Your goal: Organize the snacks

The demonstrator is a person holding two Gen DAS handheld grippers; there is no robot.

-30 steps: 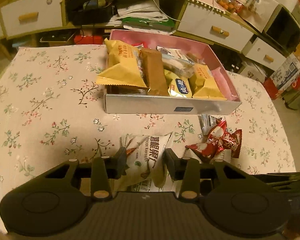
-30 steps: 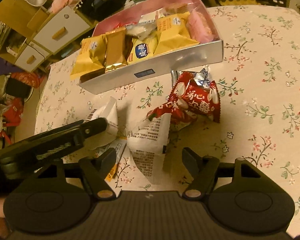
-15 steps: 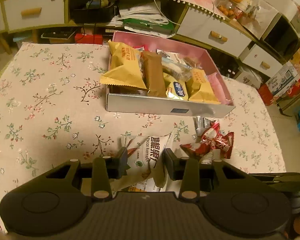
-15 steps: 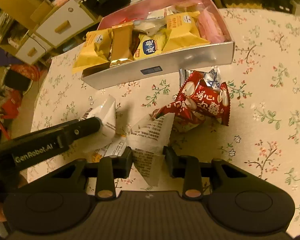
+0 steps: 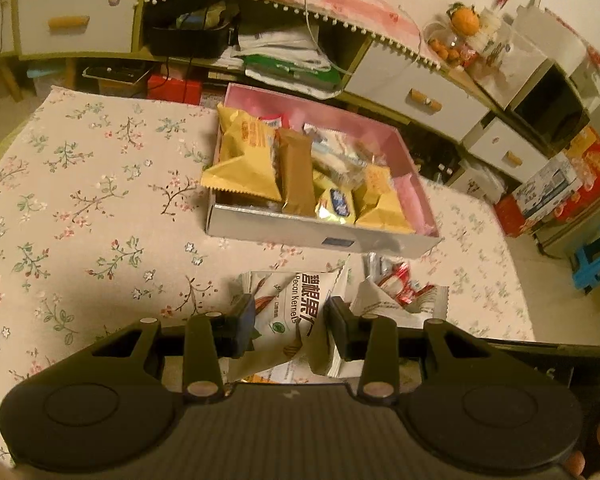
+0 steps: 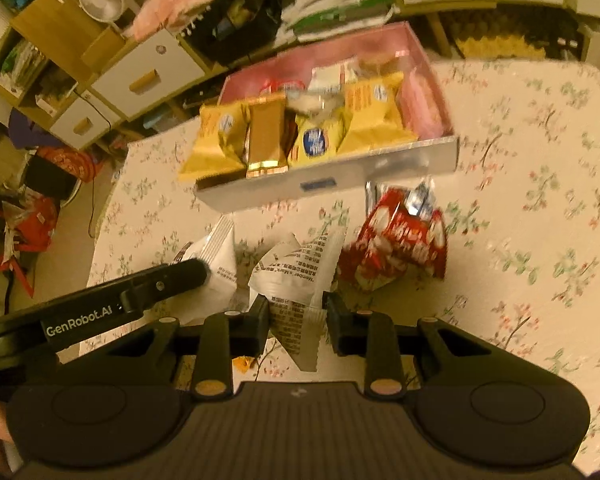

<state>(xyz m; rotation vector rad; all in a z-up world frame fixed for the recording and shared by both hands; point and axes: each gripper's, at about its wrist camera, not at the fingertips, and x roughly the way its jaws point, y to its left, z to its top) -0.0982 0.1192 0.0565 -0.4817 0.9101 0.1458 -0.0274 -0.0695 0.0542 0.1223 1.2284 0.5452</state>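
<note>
Pecan packet [image 5: 296, 312] pinched in left gripper [image 5: 290, 330]. White packet [image 6: 300, 280] between closing right gripper [image 6: 296, 322] pads, near table's [image 6: 540, 160] front edge.

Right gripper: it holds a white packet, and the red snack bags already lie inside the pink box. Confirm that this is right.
Not quite. The right gripper does have a white packet between its closing jaws, but the red snack bags are not inside the pink box. The right wrist view shows them lying on the floral tablecloth, just in front of the box's silver front wall.
</note>
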